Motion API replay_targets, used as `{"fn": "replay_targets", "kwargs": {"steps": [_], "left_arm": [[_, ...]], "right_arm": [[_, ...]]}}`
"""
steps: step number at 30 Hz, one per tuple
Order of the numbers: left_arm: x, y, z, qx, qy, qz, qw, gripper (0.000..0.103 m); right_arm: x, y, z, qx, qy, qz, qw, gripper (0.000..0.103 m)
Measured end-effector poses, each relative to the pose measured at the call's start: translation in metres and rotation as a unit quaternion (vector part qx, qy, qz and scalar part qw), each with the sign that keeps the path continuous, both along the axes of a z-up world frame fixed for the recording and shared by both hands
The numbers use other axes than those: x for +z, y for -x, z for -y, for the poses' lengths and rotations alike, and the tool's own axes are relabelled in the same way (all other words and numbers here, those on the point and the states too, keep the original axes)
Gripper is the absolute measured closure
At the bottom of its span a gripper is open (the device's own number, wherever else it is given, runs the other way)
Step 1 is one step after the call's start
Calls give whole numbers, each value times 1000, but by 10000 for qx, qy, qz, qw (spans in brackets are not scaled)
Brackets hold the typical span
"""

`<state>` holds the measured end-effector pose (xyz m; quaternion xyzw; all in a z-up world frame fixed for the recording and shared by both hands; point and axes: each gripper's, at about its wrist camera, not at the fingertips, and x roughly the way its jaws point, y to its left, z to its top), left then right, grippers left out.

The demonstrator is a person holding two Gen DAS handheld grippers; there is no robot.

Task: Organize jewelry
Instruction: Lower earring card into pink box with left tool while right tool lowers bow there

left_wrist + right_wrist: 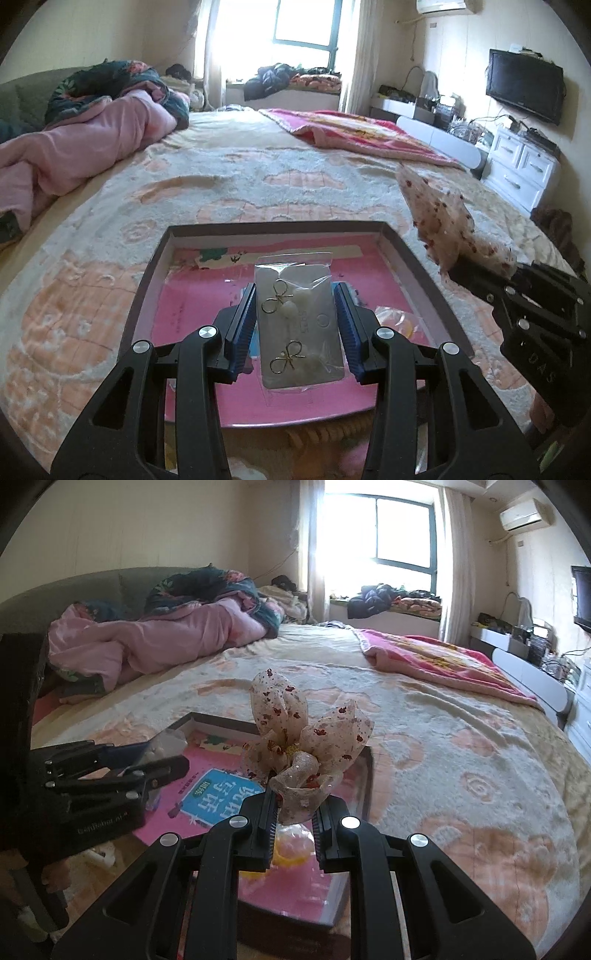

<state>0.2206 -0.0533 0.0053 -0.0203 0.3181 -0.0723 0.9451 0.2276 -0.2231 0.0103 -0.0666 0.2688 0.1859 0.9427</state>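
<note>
Left wrist view shows your left gripper (299,328) clamping the earring card (299,325) over the box (147,280) and your right gripper (293,825) pinching the fabric bow (303,746), so lower each into the box before releasing

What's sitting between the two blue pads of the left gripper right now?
A clear packet of gold bow earrings on a card, held between the left gripper pads above the pink-lined box. The left wrist view shows this.

Open bed (229,173) surface beyond and left of the shallow box (147,280): clear passage. Obstacles: box walls; pink quilt heap (92,147) far left; folded pink blanket (362,136) far right. Right tool (291,830) with its fabric bow (306,746) stands over the box's right side, near the left tool (297,325).
</note>
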Motion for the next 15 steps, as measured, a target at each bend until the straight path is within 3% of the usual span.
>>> {"fn": "replay_targets", "kwargs": {"steps": [15], "left_arm": [[-28, -37, -2, 54, -113, -520, 9986, 69]], "right_arm": [[-40, -42, -6, 61, 72, -746, 9972, 86]]}}
